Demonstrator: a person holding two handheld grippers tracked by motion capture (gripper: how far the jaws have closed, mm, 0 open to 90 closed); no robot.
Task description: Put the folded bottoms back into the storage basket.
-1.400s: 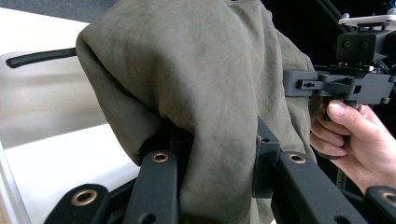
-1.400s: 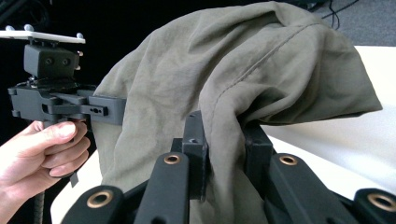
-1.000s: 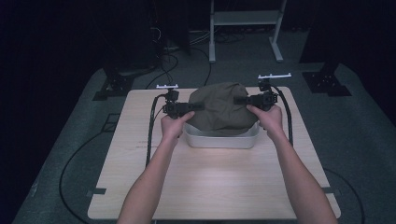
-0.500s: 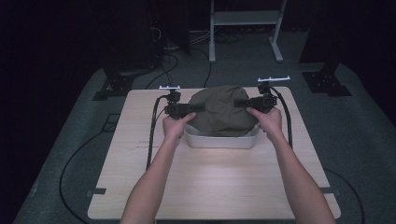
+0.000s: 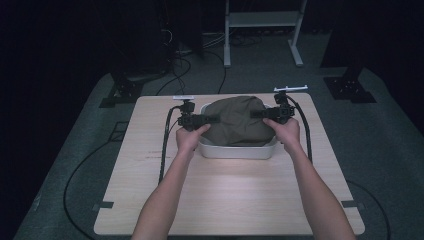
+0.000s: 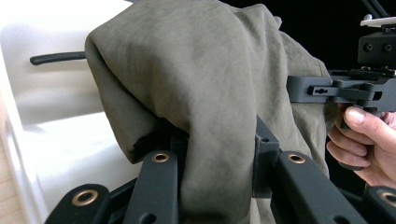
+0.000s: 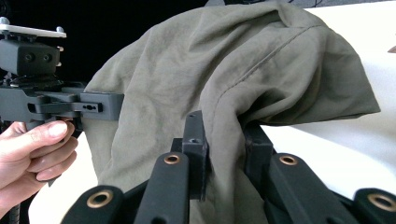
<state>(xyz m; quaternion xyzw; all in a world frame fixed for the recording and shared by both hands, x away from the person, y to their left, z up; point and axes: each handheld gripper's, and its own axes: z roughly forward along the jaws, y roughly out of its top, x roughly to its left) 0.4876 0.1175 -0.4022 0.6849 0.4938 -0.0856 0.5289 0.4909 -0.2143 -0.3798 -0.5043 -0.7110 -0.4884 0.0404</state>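
Note:
An olive-green cloth [image 5: 239, 121] is bunched up and held above a white tub [image 5: 235, 150] at the far middle of the table. My left gripper [image 5: 214, 119] is shut on the cloth's left side; its jaws pinch a thick fold of the cloth [image 6: 210, 93]. On the opposite side my right gripper [image 5: 256, 114] is shut on the cloth's right edge, a seamed fold of the cloth [image 7: 224, 84] squeezed between its jaws. Each gripper view also shows the other hand and its gripper behind the cloth. The tub's white inside [image 6: 60, 140] lies under the cloth.
The light wooden table [image 5: 225, 195] carries the tub near its far edge. Black cables [image 5: 165, 145] run from both grippers along the table sides. A dark floor, stand feet [image 5: 350, 90] and a white frame [image 5: 260, 30] lie beyond the table.
The cloth, held by both grippers, has shifted slightly above the tub; both hands stay almost where they were.

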